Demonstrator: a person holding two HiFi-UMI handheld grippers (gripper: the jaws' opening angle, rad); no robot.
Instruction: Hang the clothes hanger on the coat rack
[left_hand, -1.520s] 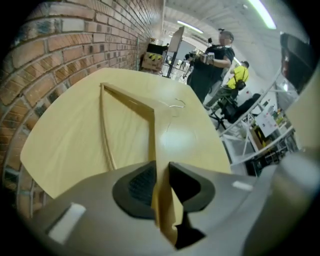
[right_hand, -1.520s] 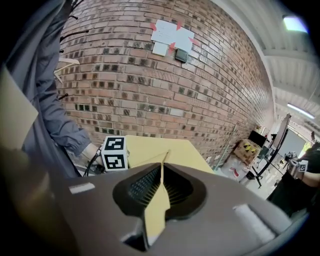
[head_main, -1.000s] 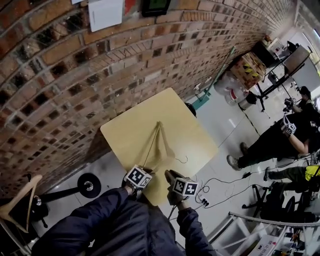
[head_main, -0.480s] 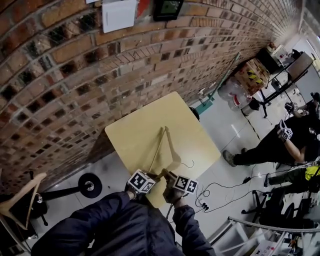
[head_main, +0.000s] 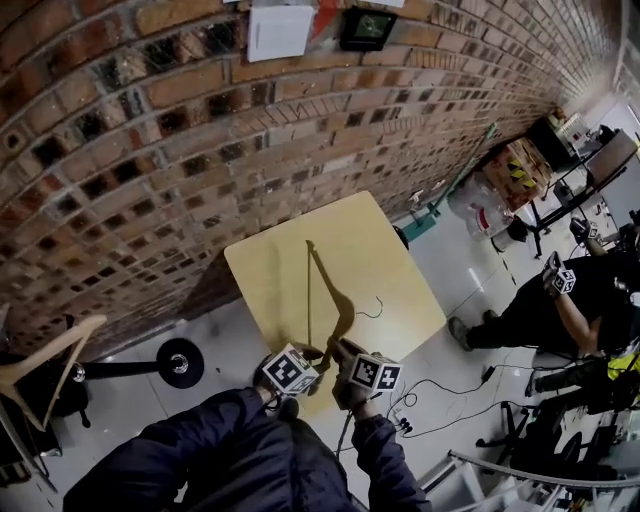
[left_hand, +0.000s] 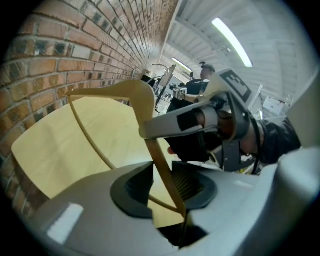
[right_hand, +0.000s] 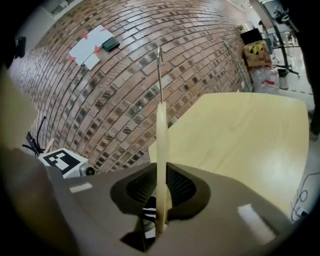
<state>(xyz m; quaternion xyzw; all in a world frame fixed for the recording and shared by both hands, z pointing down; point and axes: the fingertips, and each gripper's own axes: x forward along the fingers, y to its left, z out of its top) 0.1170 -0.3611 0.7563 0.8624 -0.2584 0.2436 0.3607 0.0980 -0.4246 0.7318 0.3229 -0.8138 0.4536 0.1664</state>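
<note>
Hanger status: the wooden clothes hanger (head_main: 343, 300) is raised over the yellow worktop (head_main: 270, 275), its far tip toward the brick wall (head_main: 150, 150) and its wire hook (head_main: 373, 306) sticking out to the right. I've got both tools at the near end. Right hand-held gripper (right_hand: 161, 187) has just been closing and is clamped on the hanger's shoulder arm, which sits edge-on between the pads. Left hand-held gripper (left_hand: 162, 187) has just been opening. The wood runs between its jaws, but w/ a gap on one side, so it's loose and not gripping. Coat rack (head_main: 180, 362) stands on the floor well apart to my left, w/ a second wooden hanger (head_main: 45, 350) near it.

Handling, my read: light, stiff, no flex. But it's smooth finished wood, so prob. slippery in the pads, and held at one end it'll want to pivot. The hook is thin wire, the only part likely to bend, so I wouldn't grab there. Better hold is on the shoulder close to the hook's neck, i.e. near the balance point, leaving the hook free for the rack.
</note>
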